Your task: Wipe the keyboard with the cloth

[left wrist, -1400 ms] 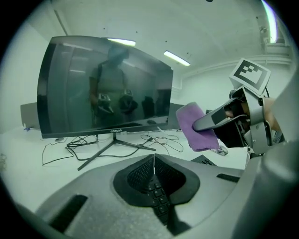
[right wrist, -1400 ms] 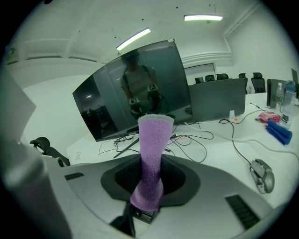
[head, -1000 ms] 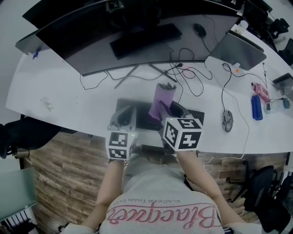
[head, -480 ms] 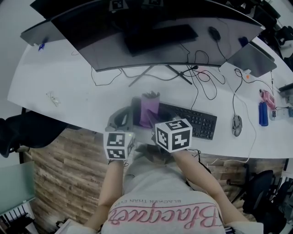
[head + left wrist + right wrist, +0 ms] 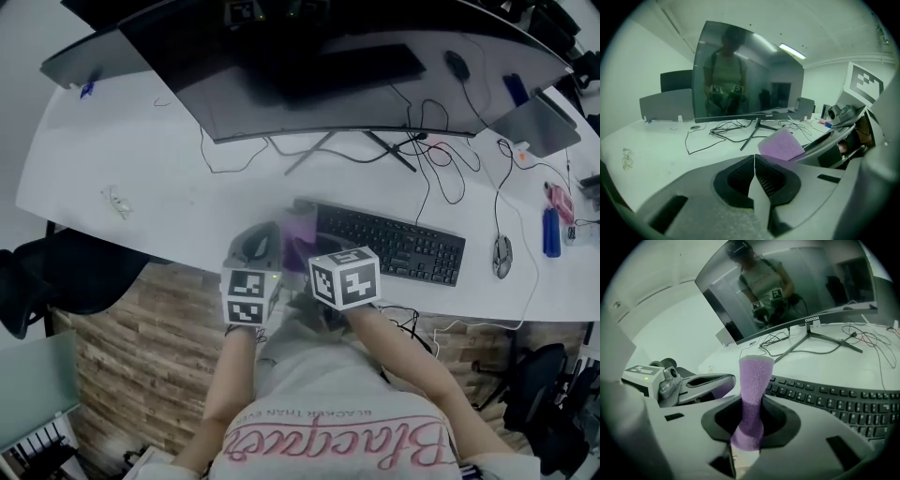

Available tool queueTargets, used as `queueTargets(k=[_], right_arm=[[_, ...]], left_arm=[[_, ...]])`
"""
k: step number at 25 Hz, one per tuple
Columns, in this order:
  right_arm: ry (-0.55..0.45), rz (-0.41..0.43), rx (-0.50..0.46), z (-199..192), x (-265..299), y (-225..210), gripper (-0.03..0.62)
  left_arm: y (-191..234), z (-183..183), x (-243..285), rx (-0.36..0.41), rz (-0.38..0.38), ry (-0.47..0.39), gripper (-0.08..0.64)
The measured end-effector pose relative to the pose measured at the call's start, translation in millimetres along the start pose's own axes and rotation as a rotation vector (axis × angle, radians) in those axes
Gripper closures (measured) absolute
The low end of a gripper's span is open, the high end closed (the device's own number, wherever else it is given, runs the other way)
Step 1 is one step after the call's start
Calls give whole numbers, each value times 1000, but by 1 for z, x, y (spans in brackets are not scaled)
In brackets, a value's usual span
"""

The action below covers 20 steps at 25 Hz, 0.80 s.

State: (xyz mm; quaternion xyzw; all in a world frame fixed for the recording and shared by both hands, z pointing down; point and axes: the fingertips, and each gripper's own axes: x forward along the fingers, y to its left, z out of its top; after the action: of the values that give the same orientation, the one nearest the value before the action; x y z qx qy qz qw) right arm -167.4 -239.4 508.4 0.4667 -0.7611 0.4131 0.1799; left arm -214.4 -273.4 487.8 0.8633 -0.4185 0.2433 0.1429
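Right gripper view: the purple cloth (image 5: 754, 376) is clamped upright in the right tongs (image 5: 749, 423), likely so its free end can be rubbed on the keys. It is held just beside the left end of the keyboard (image 5: 834, 399) on the desk (image 5: 141, 169). The left tongs (image 5: 754, 176) are pressed together on nothing and held to the side, probably out of the way.

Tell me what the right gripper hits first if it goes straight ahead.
Holding the cloth, the right gripper probably clears the keyboard beside it and meets the monitor first; depth is unclear.

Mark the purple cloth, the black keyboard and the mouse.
purple cloth strip (image 5: 752, 397): right gripper view, mid-strip.
black flat keyboard (image 5: 394, 246): head view, centre keys.
grey computer mouse (image 5: 502, 256): head view, top shell.
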Motion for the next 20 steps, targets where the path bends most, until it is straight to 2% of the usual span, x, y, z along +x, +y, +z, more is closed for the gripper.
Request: queueTargets(k=[12, 17, 20], right_arm=[[31, 16, 115, -21, 36, 10, 505], [50, -26, 50, -27, 42, 8, 504], [59, -39, 12, -29, 43, 8, 505]], left_arm=[[9, -31, 4, -39, -80, 44, 555], [8, -41, 6, -46, -108, 69, 555], [5, -40, 8, -46, -118, 56, 555]])
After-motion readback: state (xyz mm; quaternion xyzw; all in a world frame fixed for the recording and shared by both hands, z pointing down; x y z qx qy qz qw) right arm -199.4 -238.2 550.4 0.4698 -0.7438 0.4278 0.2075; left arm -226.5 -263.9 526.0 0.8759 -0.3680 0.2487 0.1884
